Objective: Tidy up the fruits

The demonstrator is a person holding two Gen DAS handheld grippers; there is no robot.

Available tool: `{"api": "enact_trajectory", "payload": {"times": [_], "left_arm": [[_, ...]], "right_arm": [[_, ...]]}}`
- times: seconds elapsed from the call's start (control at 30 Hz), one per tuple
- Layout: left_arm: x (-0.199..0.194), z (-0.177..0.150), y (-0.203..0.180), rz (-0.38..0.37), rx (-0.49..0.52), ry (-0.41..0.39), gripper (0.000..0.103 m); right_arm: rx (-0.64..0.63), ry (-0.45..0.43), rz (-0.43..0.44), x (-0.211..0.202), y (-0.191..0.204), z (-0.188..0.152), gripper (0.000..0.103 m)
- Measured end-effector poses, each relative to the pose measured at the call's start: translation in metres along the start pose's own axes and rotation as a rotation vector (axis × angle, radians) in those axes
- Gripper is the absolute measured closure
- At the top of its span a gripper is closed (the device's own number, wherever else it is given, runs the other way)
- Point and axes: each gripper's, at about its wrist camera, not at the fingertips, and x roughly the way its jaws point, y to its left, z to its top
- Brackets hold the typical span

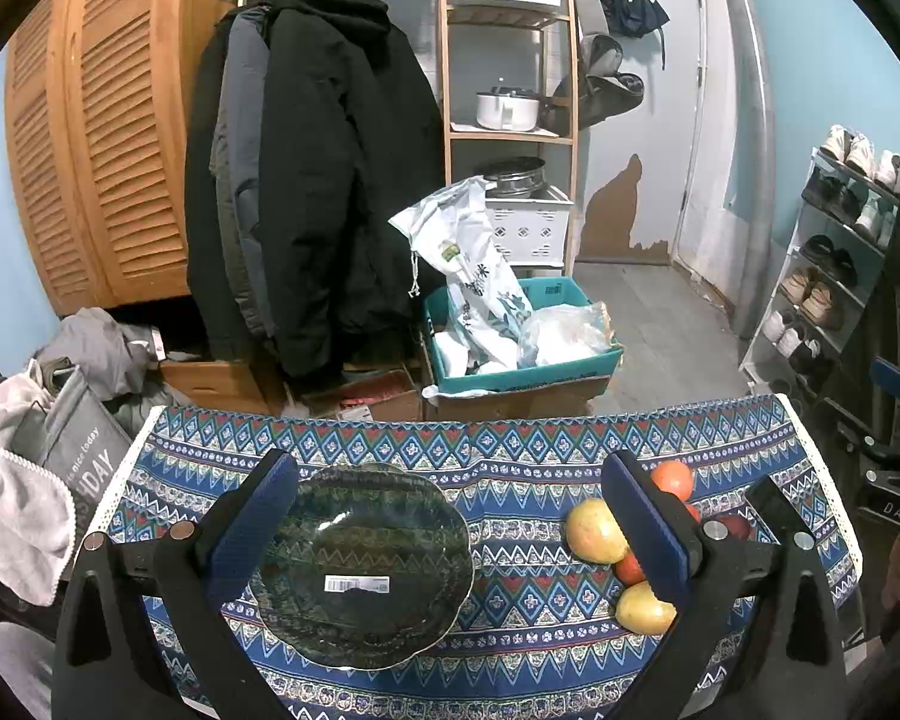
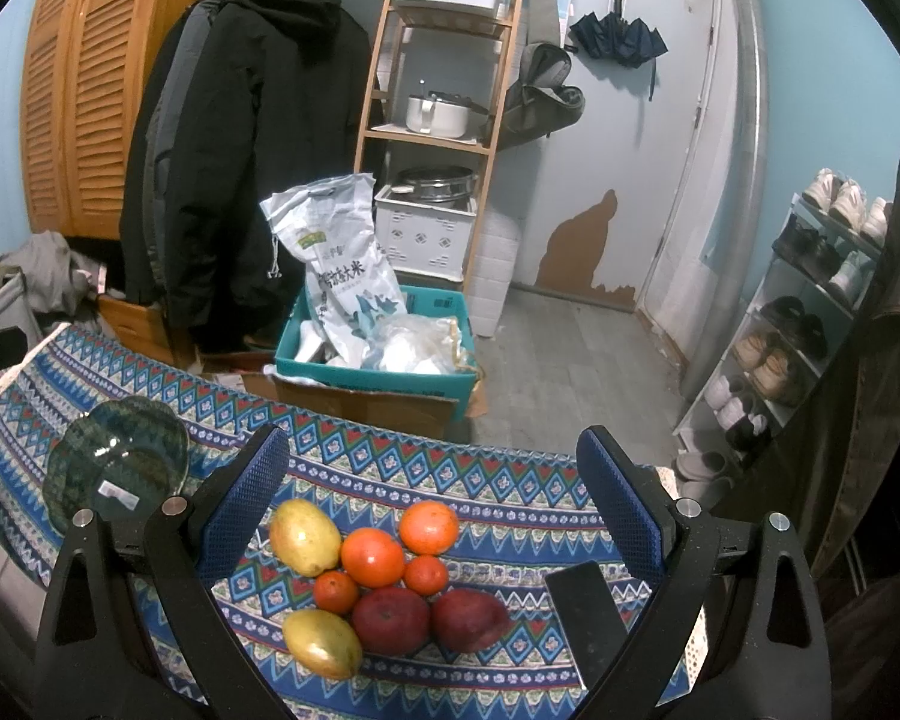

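A dark green glass plate (image 1: 363, 564) with a white barcode sticker lies on the patterned tablecloth (image 1: 510, 480); my left gripper (image 1: 450, 528) hangs open above it, holding nothing. Right of the plate lies a pile of fruit: two yellow mangoes (image 2: 304, 536) (image 2: 321, 643), several oranges (image 2: 372, 557) and two red apples (image 2: 390, 621) (image 2: 468, 618). My right gripper (image 2: 432, 516) is open, its fingers straddling the pile without touching it. The plate (image 2: 117, 468) shows at the left of the right wrist view. In the left wrist view the right finger hides part of the fruit (image 1: 594, 531).
A black phone (image 2: 588, 615) lies on the cloth just right of the apples. Beyond the table's far edge stand a teal box (image 2: 378, 360) with a rice bag, hanging coats (image 1: 312, 180), a wooden shelf (image 1: 510, 90) and a shoe rack (image 2: 810, 312) at the right.
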Motion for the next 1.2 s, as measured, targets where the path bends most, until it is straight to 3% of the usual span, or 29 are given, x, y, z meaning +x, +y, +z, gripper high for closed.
{"api": "enact_trajectory", "payload": {"times": [1.2], "left_arm": [[0.006,0.0,-0.016,-0.012,0.024,0.017,0.001]], "right_arm": [[0.015,0.002,-0.007,-0.005,-0.013,-0.002,0.008]]}}
